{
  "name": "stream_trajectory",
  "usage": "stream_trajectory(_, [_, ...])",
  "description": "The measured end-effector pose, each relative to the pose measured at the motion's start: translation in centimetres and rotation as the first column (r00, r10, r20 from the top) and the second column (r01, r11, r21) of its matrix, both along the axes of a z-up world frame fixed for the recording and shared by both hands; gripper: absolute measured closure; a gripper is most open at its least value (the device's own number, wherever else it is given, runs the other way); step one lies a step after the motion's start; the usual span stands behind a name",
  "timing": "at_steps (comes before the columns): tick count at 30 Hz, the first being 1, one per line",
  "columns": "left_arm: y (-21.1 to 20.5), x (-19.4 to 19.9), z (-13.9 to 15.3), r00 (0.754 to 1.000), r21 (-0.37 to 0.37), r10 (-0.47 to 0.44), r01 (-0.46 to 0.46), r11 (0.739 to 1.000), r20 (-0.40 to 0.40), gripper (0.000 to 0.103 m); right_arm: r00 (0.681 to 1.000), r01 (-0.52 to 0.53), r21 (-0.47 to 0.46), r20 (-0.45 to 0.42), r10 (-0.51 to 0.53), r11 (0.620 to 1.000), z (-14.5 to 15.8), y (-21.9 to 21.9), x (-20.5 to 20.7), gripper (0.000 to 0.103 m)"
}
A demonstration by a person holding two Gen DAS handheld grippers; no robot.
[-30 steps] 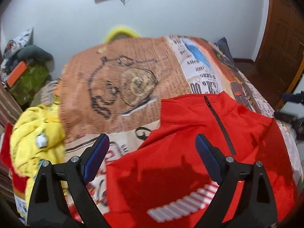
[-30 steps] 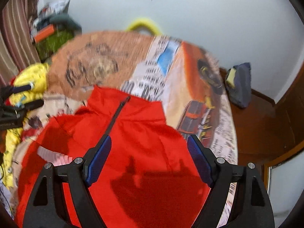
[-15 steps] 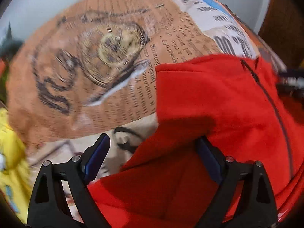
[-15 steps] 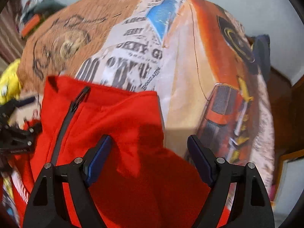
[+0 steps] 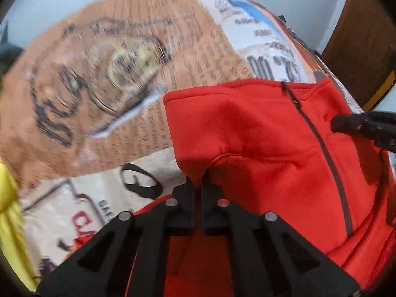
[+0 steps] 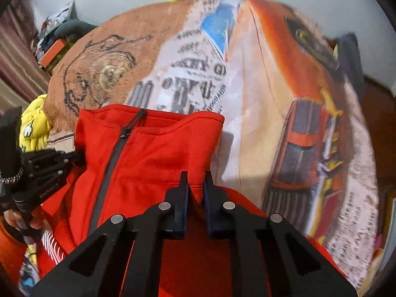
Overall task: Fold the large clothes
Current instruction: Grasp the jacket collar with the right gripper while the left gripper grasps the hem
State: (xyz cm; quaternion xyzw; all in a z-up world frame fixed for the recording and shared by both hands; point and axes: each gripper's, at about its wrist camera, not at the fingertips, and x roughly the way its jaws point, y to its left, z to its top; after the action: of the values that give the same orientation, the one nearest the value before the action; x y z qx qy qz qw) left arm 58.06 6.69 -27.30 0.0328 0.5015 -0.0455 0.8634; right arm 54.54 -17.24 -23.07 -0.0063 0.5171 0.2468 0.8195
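Red zip-neck pullover (image 5: 267,148) lies on a printed bedspread (image 5: 104,79). Left gripper (image 5: 197,182) pinches its collar corner at six o'clock; right gripper (image 6: 196,182) clamps the opposite corner likewise.

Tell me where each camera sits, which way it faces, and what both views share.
Left wrist: on the left gripper, looking along its fingers at the red jacket it pinches; the right gripper's tip enters at the right edge.
Right wrist: on the right gripper, pinching the jacket near the collar; the left gripper and the person's hand show at left.
Shared: the jacket, its zipper and the printed bedspread.
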Motion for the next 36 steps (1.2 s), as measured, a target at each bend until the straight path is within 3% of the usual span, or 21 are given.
stream_trajectory(5, [0.7, -3.5, 5.3, 0.998, -0.020, 0.006, -0.005, 1.000, 0.070, 0.101, 0.998, -0.005, 0.074, 0.066, 0.000, 0.997, 4.5, -1.6, -2.3, 0.094])
stream_trajectory(10, [0.3, -8.8, 10.7, 0.992, -0.023, -0.022, 0.025, 0.999, 0.124, 0.101, 0.987, -0.060, 0.092, 0.157, 0.045, 0.994, 10.0, -2.0, -7.7, 0.094])
stream_trajectory(13, [-0.3, -12.1, 12.4, 0.988, -0.003, -0.044, 0.045, 0.999, 0.149, 0.101, 0.983, -0.076, 0.108, 0.173, 0.057, 0.991, 12.1, -2.3, -11.1, 0.094])
stream_trajectory(17, [-1.6, -17.0, 13.4, 0.984, 0.013, -0.066, 0.065, 0.998, 0.168, 0.101, 0.980, -0.096, 0.100, 0.182, 0.077, 0.990, 12.3, -1.5, -15.0, 0.094])
stream_trajectory(22, [-2.3, -21.5, 11.6, 0.988, 0.028, -0.068, 0.065, 0.997, 0.139, 0.101, 0.987, -0.099, 0.092, 0.138, 0.086, 0.991, 10.4, -2.0, -19.4, 0.094])
stream_trajectory(28, [-3.0, -25.2, 6.8, 0.993, 0.096, -0.086, 0.078, 0.992, 0.077, 0.101, 0.991, -0.113, 0.057, 0.077, 0.109, 0.992, 6.9, -2.5, -23.5, 0.094])
stream_trajectory(36, [-2.6, -29.1, 1.1, 0.998, 0.074, -0.059, 0.061, 0.995, -0.026, 0.098, 0.993, -0.121, 0.014, -0.003, 0.121, 0.993, 2.5, -3.0, -26.9, 0.094])
